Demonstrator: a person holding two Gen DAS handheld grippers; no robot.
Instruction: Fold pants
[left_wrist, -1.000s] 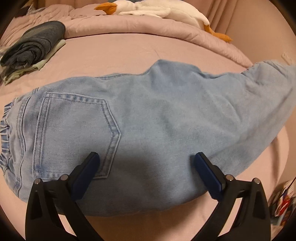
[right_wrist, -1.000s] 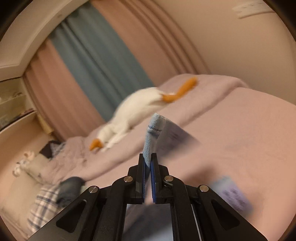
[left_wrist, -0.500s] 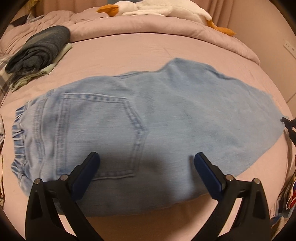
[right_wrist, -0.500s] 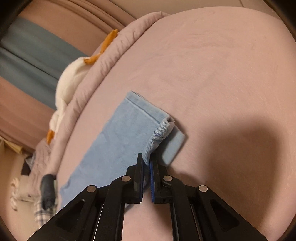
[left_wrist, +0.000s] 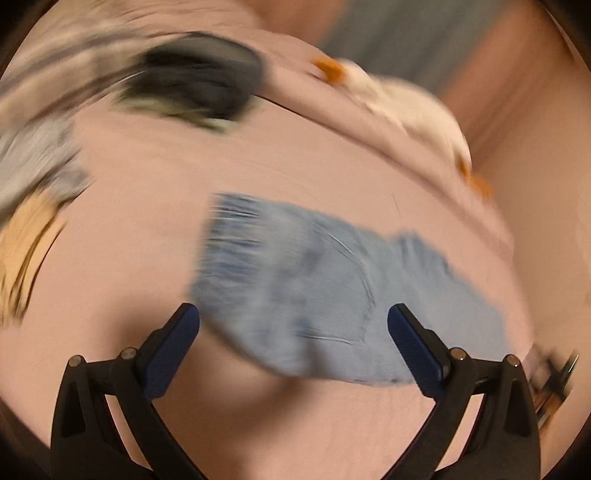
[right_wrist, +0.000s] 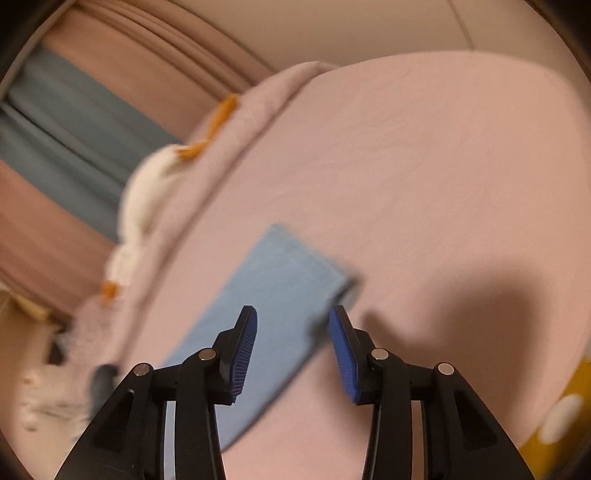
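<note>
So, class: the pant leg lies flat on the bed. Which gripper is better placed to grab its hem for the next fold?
Right. The right gripper hangs just over the hem, jaws opening, nothing between them. The left gripper faces the waist end.

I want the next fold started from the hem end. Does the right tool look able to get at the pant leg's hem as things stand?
Probably yes. The right tool is opening just over the jeans, pads clear of the cloth, and the hem lies flat on the bed with nothing over it.

Your left gripper (left_wrist: 293, 317) and right gripper (right_wrist: 291, 321) share one build: black angular linkage arms with silver rivets low in frame, ending in ribbed blue pads (right_wrist: 243, 350).
</note>
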